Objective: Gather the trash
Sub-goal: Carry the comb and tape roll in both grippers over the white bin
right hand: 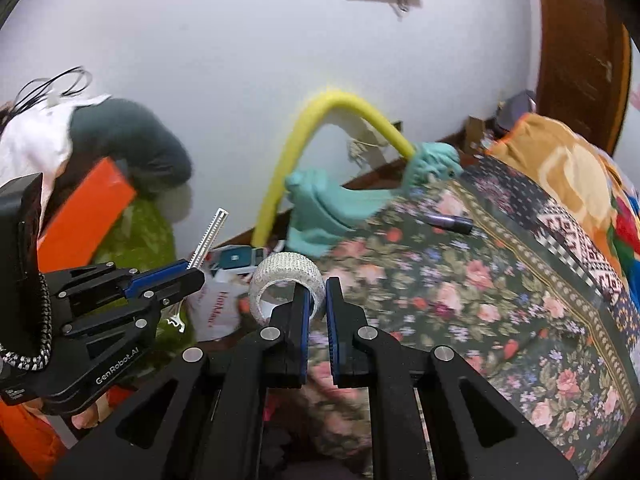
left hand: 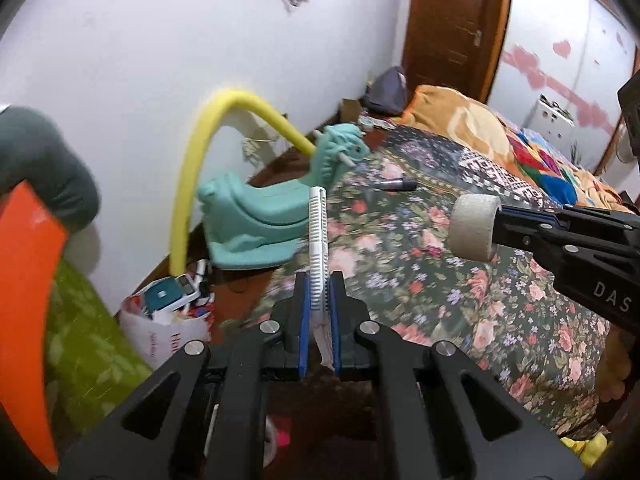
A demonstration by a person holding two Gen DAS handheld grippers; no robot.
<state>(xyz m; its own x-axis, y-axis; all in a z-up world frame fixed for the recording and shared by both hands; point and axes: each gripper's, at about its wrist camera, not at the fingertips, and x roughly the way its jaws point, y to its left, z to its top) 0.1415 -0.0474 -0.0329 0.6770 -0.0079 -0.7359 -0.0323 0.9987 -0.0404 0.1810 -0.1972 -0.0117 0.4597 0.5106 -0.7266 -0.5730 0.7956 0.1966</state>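
Clamped between my left gripper's [left hand: 320, 312] jaws is a white ribbed strip [left hand: 319, 248] standing upright, while my right gripper [right hand: 316, 308] is closed on the wall of a whitish tape roll [right hand: 286, 280], both held above the floral bedspread [left hand: 440, 280]. I judge the job partly done: two pieces are in hand but not yet dropped into the stuffed white bag [left hand: 160, 320] on the floor beside the bed's near-left corner. One dark marker-like tube [left hand: 396, 184] waits near the bedspread's far-left edge.
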